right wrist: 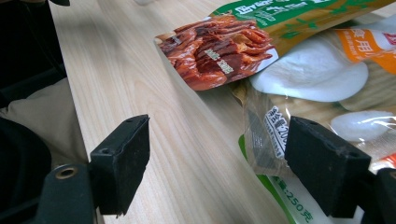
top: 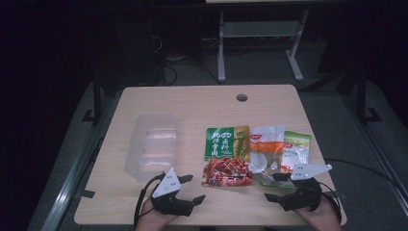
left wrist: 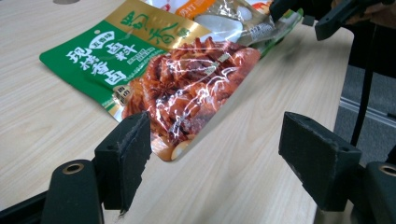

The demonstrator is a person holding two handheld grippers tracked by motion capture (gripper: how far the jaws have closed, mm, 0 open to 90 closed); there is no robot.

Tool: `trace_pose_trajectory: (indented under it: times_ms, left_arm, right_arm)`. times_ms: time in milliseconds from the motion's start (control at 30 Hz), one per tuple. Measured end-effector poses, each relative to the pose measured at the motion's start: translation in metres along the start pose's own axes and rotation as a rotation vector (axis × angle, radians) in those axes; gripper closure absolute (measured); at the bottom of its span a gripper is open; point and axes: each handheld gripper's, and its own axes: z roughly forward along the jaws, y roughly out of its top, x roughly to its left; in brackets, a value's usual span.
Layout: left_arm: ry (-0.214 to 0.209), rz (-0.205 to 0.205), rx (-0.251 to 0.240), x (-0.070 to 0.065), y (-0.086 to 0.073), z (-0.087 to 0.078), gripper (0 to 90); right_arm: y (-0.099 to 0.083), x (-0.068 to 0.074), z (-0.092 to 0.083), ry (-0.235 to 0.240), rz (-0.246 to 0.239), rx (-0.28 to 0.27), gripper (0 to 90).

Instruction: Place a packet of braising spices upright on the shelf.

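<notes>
Packets lie untouched in the high view: the green and red packet (top: 227,156), the clear packet with white pieces (top: 266,150) and the light green packet (top: 296,150) sit side by side right of centre on the surface (top: 192,103), with the clear plastic tray (top: 153,144) empty to their left. My left gripper (top: 187,187) and right gripper (top: 274,186) hover at the near edge, both spread and holding nothing. I judge the work has barely begun; nothing is in the tray.

Left gripper view: my jaws stand wide apart, and the green and red packet (left wrist: 154,74) lies just beyond them, its near corner between them but untouched.

Right gripper view: my jaws are spread too, the clear packet (right wrist: 317,84) and the light green packet (right wrist: 285,200) beside the right jaw, not gripped. Picking up and placing all remain.
</notes>
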Motion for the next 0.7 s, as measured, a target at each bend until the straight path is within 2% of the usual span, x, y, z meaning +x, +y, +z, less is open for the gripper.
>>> trace_pose_trajectory:
  times_ms: [267,333,433,467,600,700]
  left_arm:
    - [0.002,-0.006,-0.002,0.002,0.002,0.003,24.6]
    - [-0.01,-0.006,-0.001,0.002,0.002,0.004,24.9]
    - [-0.027,0.007,0.006,0.0,0.004,0.007,25.0]
    - [-0.033,0.023,0.016,-0.001,0.008,0.01,25.0]
    - [-0.046,0.01,0.014,0.0,0.013,0.014,25.9]
    - [-0.044,0.024,0.021,0.0,0.019,0.019,27.8]
  right_arm:
    - [-0.003,-0.003,-0.004,-0.009,0.013,-0.013,21.0]
    - [-0.001,-0.005,-0.005,-0.002,0.02,-0.038,20.7]
    - [0.001,-0.007,-0.005,-0.001,0.023,-0.04,19.9]
    - [0.004,-0.009,-0.006,0.01,0.039,-0.047,19.4]
    - [0.01,-0.011,-0.008,0.011,0.034,-0.035,19.3]
    - [0.021,-0.014,-0.007,0.018,0.03,-0.02,18.3]
